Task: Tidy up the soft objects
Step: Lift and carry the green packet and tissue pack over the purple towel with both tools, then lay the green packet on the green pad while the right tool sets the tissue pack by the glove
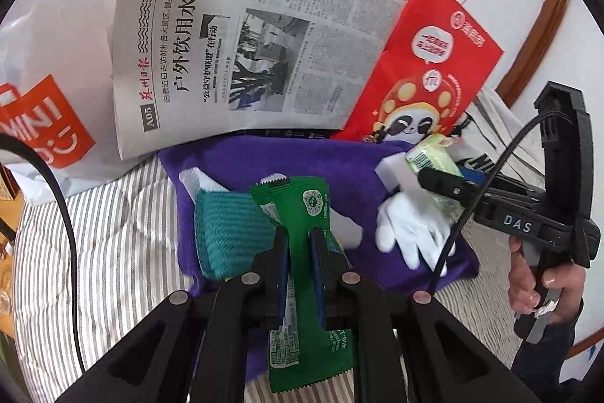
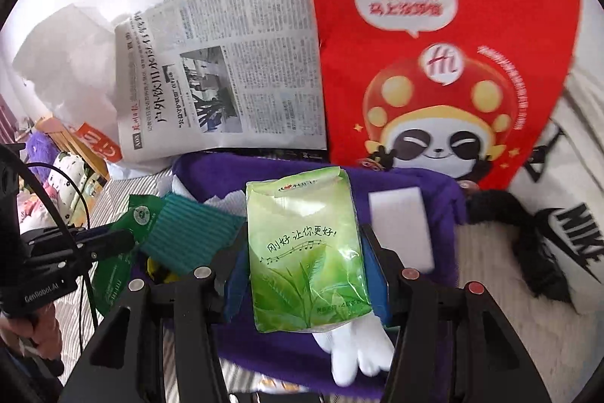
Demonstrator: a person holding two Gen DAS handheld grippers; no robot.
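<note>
Bed with striped cover, purple towel spread across it near the far edge. Left tool clenched on a dark green sachet, held upright between both fingers above the towel's near side. Right tool clenched on a pale green tissue pack, lifted over the towel's right part; same pack seen from the left wrist view pinched at the tip of the right tool. From the right wrist view, left tool at the left with the sachet in its grip.

On the towel: teal ribbed cloth toward the left, just beside the sachet; white paper sheet partly under the cloth; white sponge block toward the right; white glove at the near right, partly below the tissue pack.

Beyond the towel, along the bed's far edge: newspaper propped upright, red paper bag with a panda print leaning at its right, white shopping bag with an orange logo at the left. White garment with black lettering and a black fuzzy strap at the right side of the bed.
</note>
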